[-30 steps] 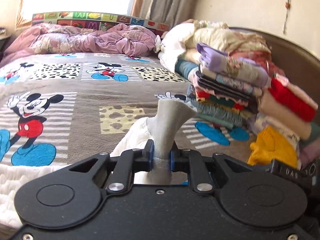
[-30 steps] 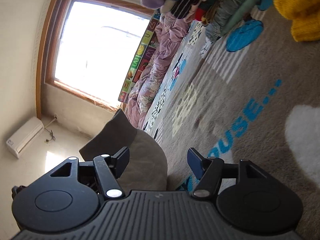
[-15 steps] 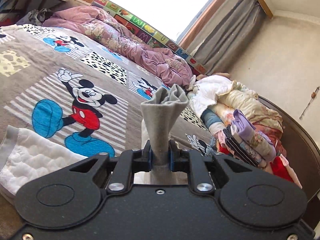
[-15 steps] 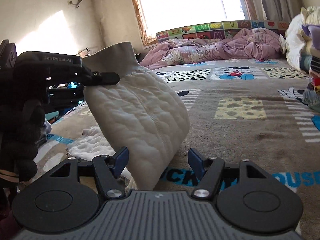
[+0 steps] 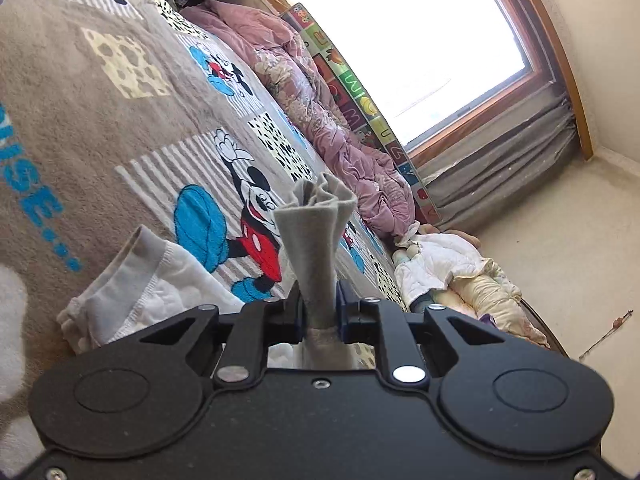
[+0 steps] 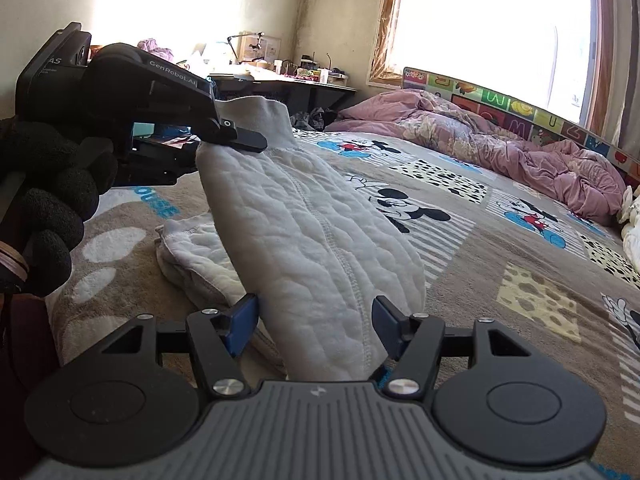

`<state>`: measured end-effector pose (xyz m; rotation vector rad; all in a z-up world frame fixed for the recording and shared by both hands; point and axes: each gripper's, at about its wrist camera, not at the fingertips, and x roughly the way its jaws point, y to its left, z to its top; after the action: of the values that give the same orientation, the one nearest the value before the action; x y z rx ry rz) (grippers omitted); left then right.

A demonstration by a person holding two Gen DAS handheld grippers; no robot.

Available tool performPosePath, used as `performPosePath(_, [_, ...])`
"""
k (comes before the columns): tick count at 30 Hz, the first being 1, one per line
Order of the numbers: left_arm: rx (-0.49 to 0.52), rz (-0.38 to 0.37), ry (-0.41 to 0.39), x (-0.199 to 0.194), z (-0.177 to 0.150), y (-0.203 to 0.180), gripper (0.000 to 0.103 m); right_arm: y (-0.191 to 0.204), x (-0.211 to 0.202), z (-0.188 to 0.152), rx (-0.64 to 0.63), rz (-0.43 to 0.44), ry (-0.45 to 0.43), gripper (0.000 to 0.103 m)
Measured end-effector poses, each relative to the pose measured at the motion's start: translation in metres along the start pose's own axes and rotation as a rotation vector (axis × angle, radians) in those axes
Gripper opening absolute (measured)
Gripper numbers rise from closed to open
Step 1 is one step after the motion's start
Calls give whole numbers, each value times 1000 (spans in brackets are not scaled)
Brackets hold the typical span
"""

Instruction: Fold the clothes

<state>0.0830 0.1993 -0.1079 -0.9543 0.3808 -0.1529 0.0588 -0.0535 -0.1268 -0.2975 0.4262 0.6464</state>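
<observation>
A person's left claw (image 5: 318, 308) clamps the grey ribbed cuff (image 5: 316, 224) of a white quilted garment (image 6: 304, 236), the bunched fabric fanning out beyond the closed fingertips. From the right wrist view the same left claw (image 6: 236, 136), held in a black-gloved hand (image 6: 40, 200), lifts that cuff above the bed, and the garment hangs down from it in a long slanting fold toward the camera. The rest of the garment lies crumpled on the blanket (image 6: 500, 248), a brown spread printed with cartoon mice, spotted squares and blue letters.

The right claw (image 6: 316, 320) stands open, its two blue-padded fingers (image 6: 240, 320) spread to either side of the lower part of the hanging fold. The left pad sits just beside the cloth; whether it touches cannot be told. The right pad is near the fold's far edge.

In the left wrist view, which is steeply tilted, a loose part of the garment (image 5: 132, 292) rests on the blanket beside the claw. A rumpled pink quilt (image 6: 500, 140) lies along the far side of the bed beneath a bright window (image 6: 492, 28). A colourful alphabet panel (image 6: 516, 108) runs behind the quilt. A heap of pale clothes (image 5: 452, 272) sits at the head of the bed near the grey curtain (image 5: 504, 164).
</observation>
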Motion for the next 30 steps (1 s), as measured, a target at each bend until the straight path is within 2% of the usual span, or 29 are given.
performPosePath(7, [-104, 43, 11, -4, -10, 35, 14, 7, 10, -5, -19, 15, 45, 62])
performPosePath(15, [-122, 107, 11, -7, -15, 55, 14, 6, 13, -9, -6, 48, 73, 64])
performPosePath(20, [-128, 128, 7, -10, -18, 62, 14, -6, 8, -6, 83, 103, 61, 64])
performPosePath(24, [-129, 148, 11, -14, -16, 62, 19, -22, 0, -6, 188, 151, 36, 64])
performPosePath(28, [-5, 230, -24, -25, -9, 45, 19, -40, -12, -6, 279, 162, -17, 64])
performPosePath(30, [101, 286, -58, -30, -6, 32, 19, -45, -13, -5, 286, 146, -31, 64])
